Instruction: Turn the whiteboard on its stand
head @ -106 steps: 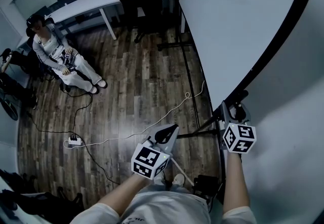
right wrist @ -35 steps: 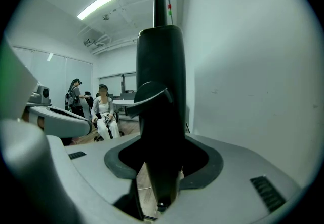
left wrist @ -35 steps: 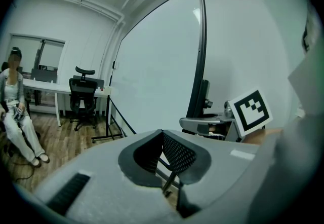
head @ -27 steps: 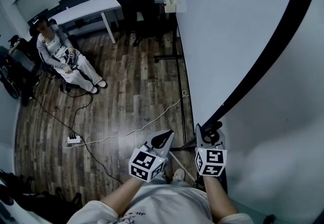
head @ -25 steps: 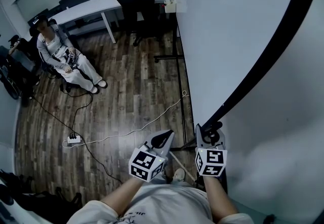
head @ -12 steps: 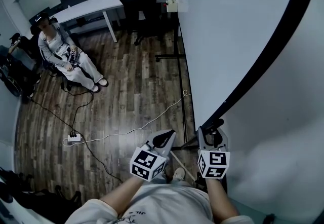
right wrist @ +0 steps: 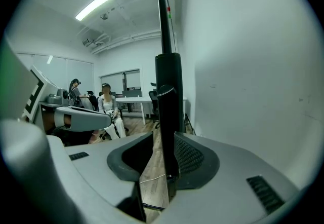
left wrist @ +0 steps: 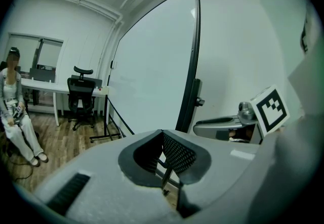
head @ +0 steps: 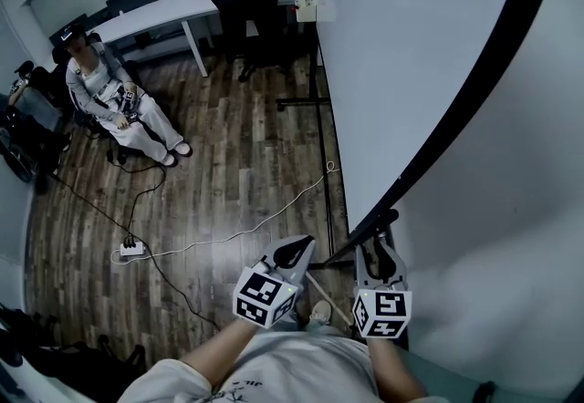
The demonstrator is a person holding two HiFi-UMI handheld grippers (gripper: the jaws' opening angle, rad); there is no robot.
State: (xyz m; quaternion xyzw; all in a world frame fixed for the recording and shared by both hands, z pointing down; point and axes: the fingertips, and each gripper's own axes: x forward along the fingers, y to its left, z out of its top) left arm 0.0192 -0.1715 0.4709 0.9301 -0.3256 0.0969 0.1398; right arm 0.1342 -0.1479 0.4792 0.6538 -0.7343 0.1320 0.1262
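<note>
The whiteboard (head: 411,55) stands upright on its wheeled stand, and its black frame edge (head: 474,82) runs down to my right gripper (head: 377,251). In the right gripper view this frame edge (right wrist: 168,96) stands between the jaws of the right gripper (right wrist: 164,154). They are closing: the right pad lies against the frame and a gap shows at the left pad. My left gripper (head: 294,253) hangs shut and empty left of the board's lower corner. In the left gripper view the board face (left wrist: 152,66) is ahead of the left gripper (left wrist: 162,134).
A person (head: 114,105) sits at the left on the wooden floor. A desk (head: 182,9) and a black office chair (head: 246,0) stand at the back. A power strip (head: 128,253) with cables lies on the floor. The stand's foot (head: 306,103) reaches out; a white wall (head: 529,237) is right.
The right gripper has drawn back a little along the board's lower corner, and its fingers now straddle the black frame edge. The left gripper has stayed put.
</note>
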